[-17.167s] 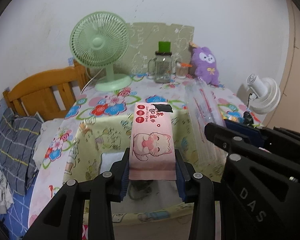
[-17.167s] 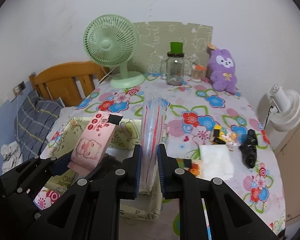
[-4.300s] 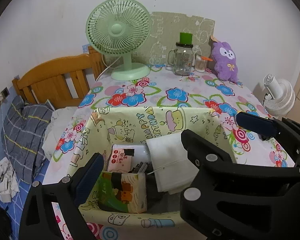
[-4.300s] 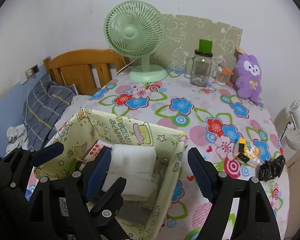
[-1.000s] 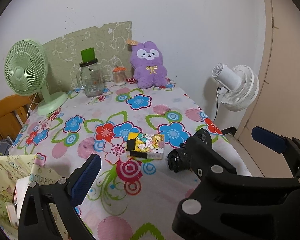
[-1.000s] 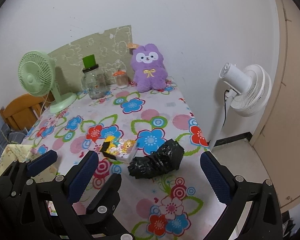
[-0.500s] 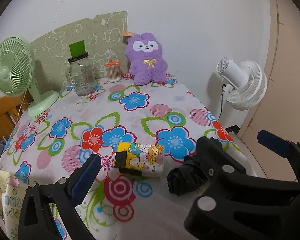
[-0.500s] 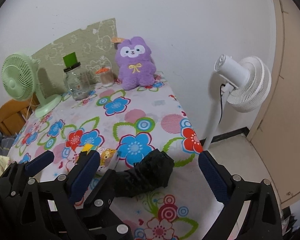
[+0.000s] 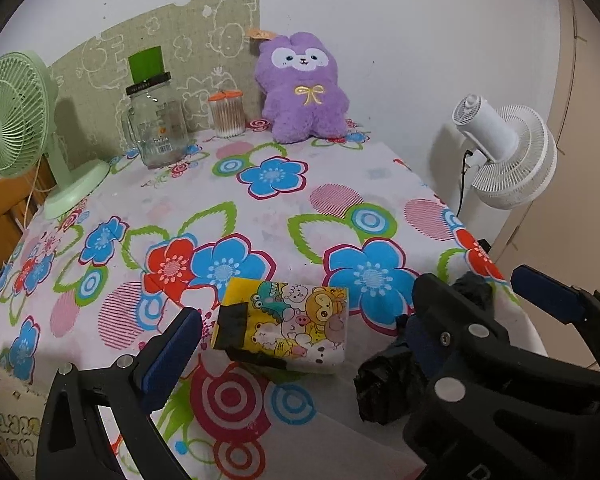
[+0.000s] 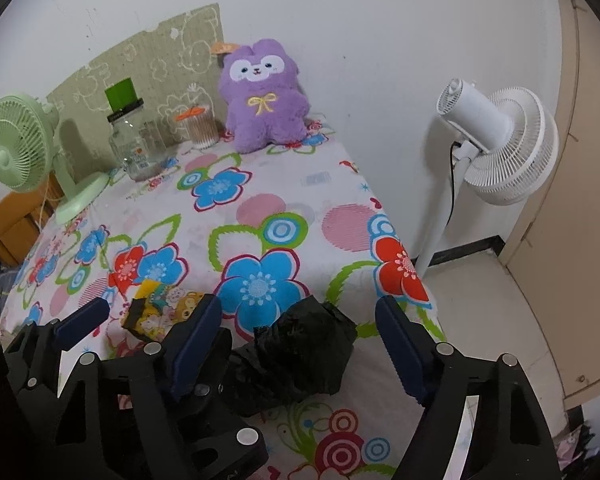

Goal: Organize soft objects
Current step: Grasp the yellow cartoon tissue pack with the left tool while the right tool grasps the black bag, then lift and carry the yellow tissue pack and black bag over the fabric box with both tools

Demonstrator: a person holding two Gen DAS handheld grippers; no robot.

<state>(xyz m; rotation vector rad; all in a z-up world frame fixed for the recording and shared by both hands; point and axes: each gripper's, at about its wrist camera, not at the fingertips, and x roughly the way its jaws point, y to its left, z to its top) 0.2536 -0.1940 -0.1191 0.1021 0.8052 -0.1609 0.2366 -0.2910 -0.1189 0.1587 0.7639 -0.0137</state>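
both grippers have dropped toward the near end of the desk (image 9: 260, 208). the right gripper (image 10: 300, 332) has just been narrowing its fingers, not yet touching the black crumpled bag (image 10: 304, 352) between them. the left gripper (image 9: 300, 336), fingers wide open, frames the cartoon tissue pack (image 9: 288, 330) just left of the bag. both pickups look imminent.

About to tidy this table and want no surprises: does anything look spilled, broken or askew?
Nothing stands out. The cartoon tissue pack lies flat and the crumpled black bag sits beside it near the table's edge. The jar, swab pot and purple plush stand upright.
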